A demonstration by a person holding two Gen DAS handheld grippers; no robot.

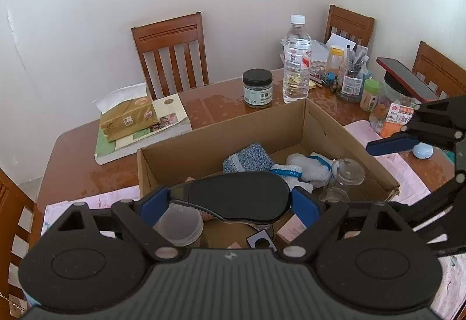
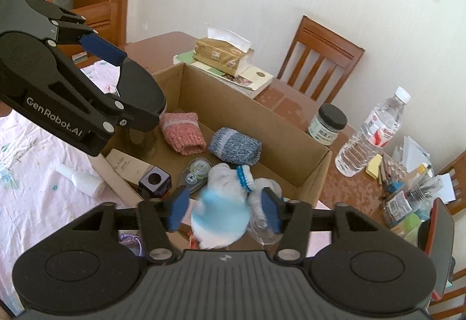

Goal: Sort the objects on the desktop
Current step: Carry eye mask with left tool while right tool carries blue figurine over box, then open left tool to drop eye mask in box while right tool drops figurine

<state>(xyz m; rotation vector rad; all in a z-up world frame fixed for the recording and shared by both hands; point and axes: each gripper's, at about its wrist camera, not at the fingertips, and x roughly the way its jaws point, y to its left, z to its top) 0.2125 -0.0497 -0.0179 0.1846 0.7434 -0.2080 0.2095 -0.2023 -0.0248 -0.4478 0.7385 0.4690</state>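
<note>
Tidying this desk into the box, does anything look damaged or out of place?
Yes: the cardboard box has a crushed, torn corner nearest the pink cloth, and a red phone sits tilted atop a jar, looking precarious.

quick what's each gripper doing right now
left gripper: shut on a black oval object
right gripper: open, blurred blue-white object loose between its jaws

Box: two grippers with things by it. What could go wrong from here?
1. The light-blue thing sits loose between the open jaws of the right gripper, near the box rim; it may hit the clear cup or land outside.
2. The left gripper pinches the long black thing by its ends; a slip drops it onto the clear tub.
3. The red phone balances on a jar beside the right gripper; a swing could topple it.
</note>
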